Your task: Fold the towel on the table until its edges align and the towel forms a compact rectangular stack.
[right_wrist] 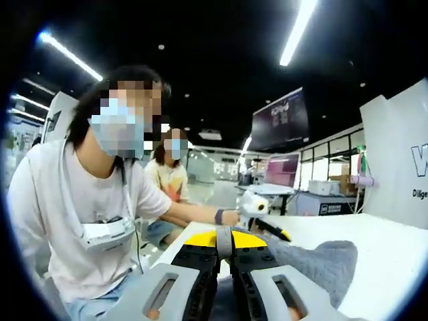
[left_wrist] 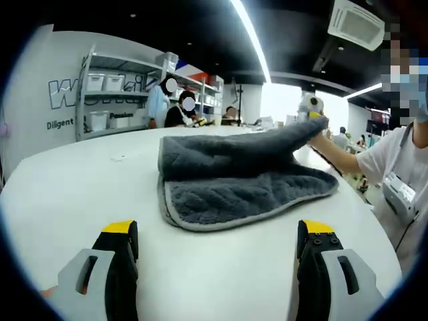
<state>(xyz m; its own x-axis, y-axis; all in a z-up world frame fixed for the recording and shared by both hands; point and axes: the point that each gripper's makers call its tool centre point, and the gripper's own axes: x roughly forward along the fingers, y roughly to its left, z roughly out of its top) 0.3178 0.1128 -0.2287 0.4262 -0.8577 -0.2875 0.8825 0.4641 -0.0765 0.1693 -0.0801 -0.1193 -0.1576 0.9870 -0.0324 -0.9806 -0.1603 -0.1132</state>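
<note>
Grey towel [left_wrist: 244, 184] half-folded on table [left_wrist: 80, 180] | R tool [right_wrist: 225, 235] clamps towel edge | L tool [left_wrist: 217, 231] released

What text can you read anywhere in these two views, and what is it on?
"Diligent": small dark lettering on the white wall, left gripper view, below large outlined letters starting "W", the rest hidden behind the shelving rack.
"W" and "Dilige", both cut off by the picture edge: white wall panel, right gripper view.
Dark hanging screen: content too blurred to read.
The grey towel carries no legible label.
</note>
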